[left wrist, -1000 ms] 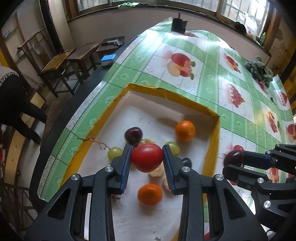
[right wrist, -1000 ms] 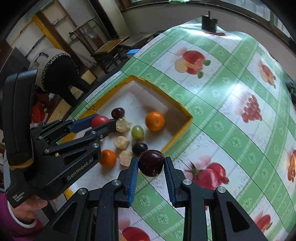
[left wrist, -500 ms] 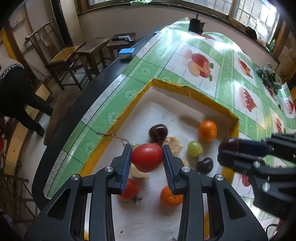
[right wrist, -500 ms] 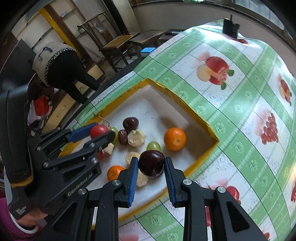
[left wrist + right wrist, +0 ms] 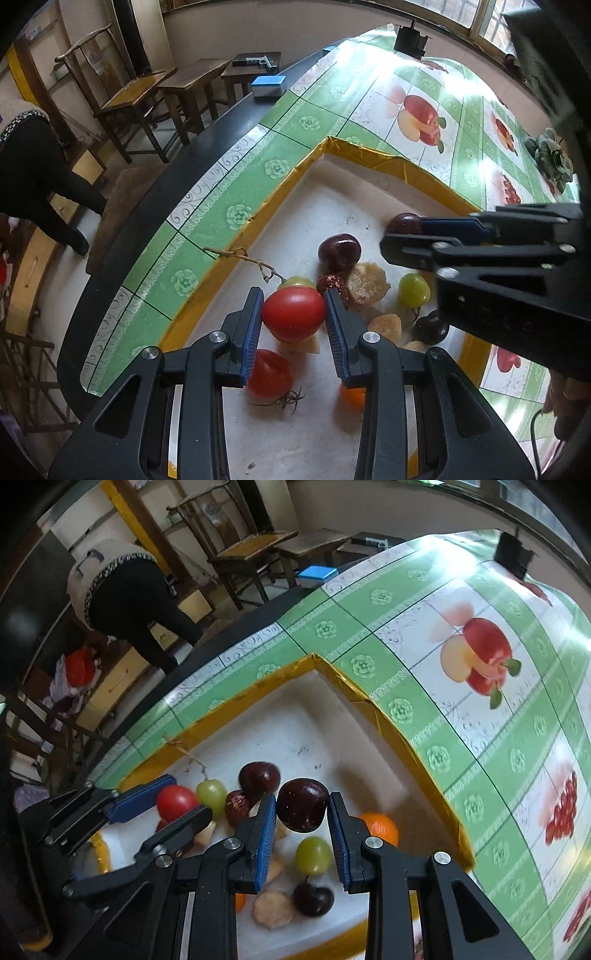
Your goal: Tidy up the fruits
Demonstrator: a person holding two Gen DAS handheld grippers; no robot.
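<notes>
Over the gold-rimmed tray (image 5: pixel 373 705) near the worktop's left edge, the right hand-held gripper (image 5: pixel 302 809), clamped on a dark plum (image 5: pixel 302 805), has swung in from above the tablecloth. The left hand-held gripper (image 5: pixel 293 314) stays clamped on a red tomato (image 5: pixel 293 313) above the fruit pile. Both fruits look ready for release into the tray. No readable writing shows now.
</notes>
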